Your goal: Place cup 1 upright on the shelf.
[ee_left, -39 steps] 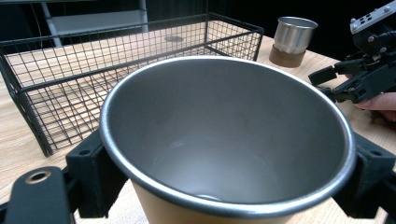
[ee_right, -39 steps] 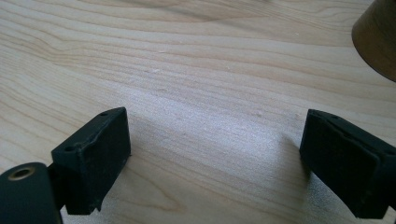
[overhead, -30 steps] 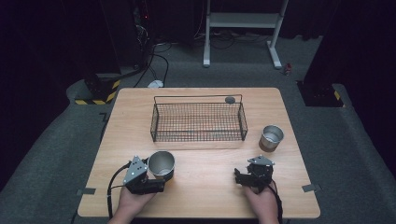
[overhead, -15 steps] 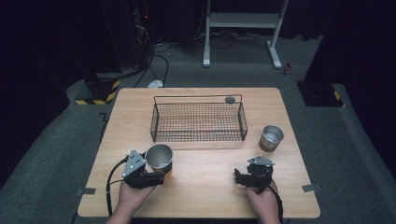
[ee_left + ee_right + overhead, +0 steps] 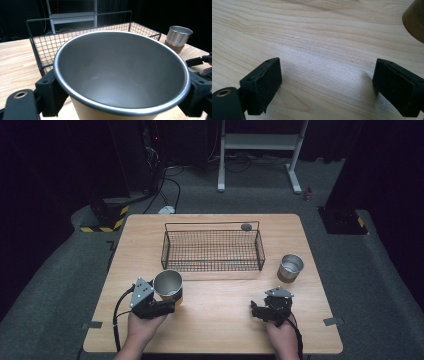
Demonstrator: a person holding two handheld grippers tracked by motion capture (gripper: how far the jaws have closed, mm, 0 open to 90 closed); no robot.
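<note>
I read no writing on the steel cup pinched in my left tongs, at seven o'clock of the wire basket. My right tongs rest spread on the surface, hand level.

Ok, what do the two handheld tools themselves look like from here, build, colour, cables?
Both are black. The left tool carries a grey three-cornered plate on top, as does the right tool, and a black cable trails from the left one toward the table edge. Up close, each has two blocky matt-black jaws with small screw holes. No sleeves are visible.
</note>
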